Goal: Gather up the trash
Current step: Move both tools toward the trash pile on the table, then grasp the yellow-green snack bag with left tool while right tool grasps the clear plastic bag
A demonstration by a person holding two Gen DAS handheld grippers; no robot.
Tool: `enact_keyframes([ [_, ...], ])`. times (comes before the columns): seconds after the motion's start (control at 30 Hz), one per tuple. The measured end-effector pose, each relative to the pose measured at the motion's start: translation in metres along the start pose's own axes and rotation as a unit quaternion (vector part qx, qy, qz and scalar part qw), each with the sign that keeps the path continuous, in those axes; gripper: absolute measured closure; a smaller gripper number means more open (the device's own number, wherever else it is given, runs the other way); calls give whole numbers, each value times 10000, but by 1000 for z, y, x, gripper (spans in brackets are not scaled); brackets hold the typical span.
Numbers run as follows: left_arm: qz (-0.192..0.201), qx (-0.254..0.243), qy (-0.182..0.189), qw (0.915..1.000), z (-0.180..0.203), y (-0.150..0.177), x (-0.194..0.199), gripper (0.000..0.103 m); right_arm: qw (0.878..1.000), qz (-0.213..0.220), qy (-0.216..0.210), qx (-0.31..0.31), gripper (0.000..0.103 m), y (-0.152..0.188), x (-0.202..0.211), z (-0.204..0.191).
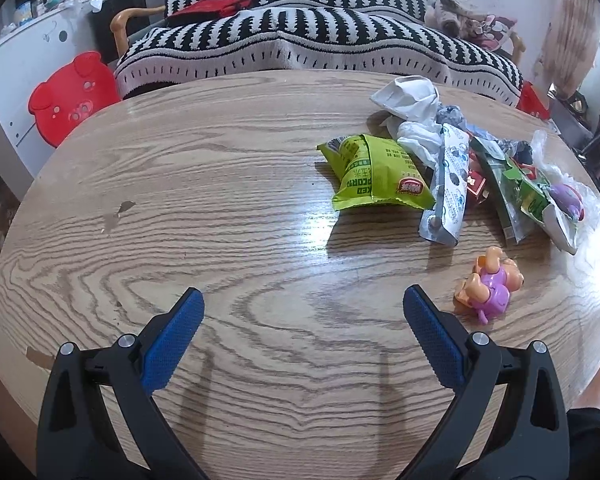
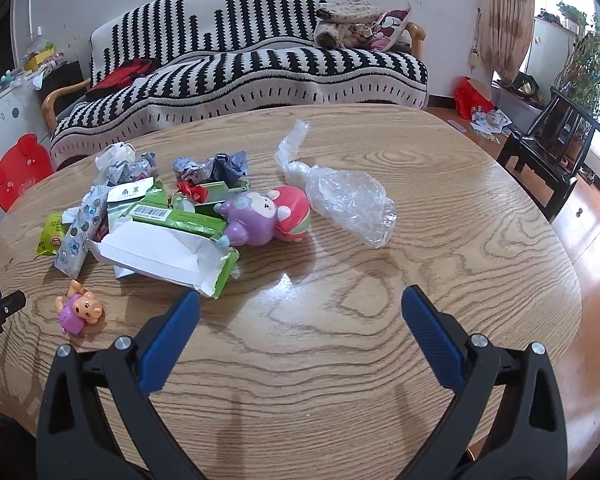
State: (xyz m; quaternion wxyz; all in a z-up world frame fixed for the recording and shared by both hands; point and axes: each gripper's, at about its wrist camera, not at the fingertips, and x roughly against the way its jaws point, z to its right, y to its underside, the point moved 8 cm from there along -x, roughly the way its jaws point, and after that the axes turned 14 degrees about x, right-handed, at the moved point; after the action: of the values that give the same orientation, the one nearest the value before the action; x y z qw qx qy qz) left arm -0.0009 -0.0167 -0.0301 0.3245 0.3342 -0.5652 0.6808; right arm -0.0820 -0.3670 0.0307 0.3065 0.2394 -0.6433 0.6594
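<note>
A pile of trash lies on the wooden table point(image 1: 220, 208). In the left wrist view I see a green popcorn bag point(image 1: 374, 174), crumpled white paper point(image 1: 410, 102) and a blue-white wrapper point(image 1: 448, 188). In the right wrist view I see a torn green-white carton point(image 2: 168, 248), a clear plastic bag point(image 2: 340, 196) and crumpled wrappers point(image 2: 212, 168). My left gripper point(image 1: 302, 304) is open and empty, near the table's front, left of the pile. My right gripper point(image 2: 300, 304) is open and empty, just in front of the carton.
A small pink-purple toy figure point(image 1: 488, 290) lies near the left gripper; it also shows in the right wrist view point(image 2: 78, 310). A purple-red round toy point(image 2: 268, 216) sits against the carton. A striped sofa point(image 2: 240, 68) stands behind the table, a dark chair point(image 2: 552, 148) at right.
</note>
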Motion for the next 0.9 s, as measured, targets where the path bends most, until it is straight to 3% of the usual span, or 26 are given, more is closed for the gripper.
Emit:
enact_keyframes([
  [0.27,-23,-44,-35,10000,-2,1,-2,6,9999,-121,77,17,5,4,-3,3],
  [0.53,-174,41,-55,9998,7,-13,-11,6,9986,-191,462,-187,5,8,-4,22],
  [0.67,-50,-38,-134,9999,14,-34,-15,6,9968,-273,647,-384,5,-10,-17,41],
  [0.8,-170,-35,-230,9996,19,-50,-33,6,9955,-330,710,-541,5,-41,-40,57],
  [0.9,-231,79,-62,9997,22,-56,-39,6,9959,-473,599,-483,5,-63,-67,60],
])
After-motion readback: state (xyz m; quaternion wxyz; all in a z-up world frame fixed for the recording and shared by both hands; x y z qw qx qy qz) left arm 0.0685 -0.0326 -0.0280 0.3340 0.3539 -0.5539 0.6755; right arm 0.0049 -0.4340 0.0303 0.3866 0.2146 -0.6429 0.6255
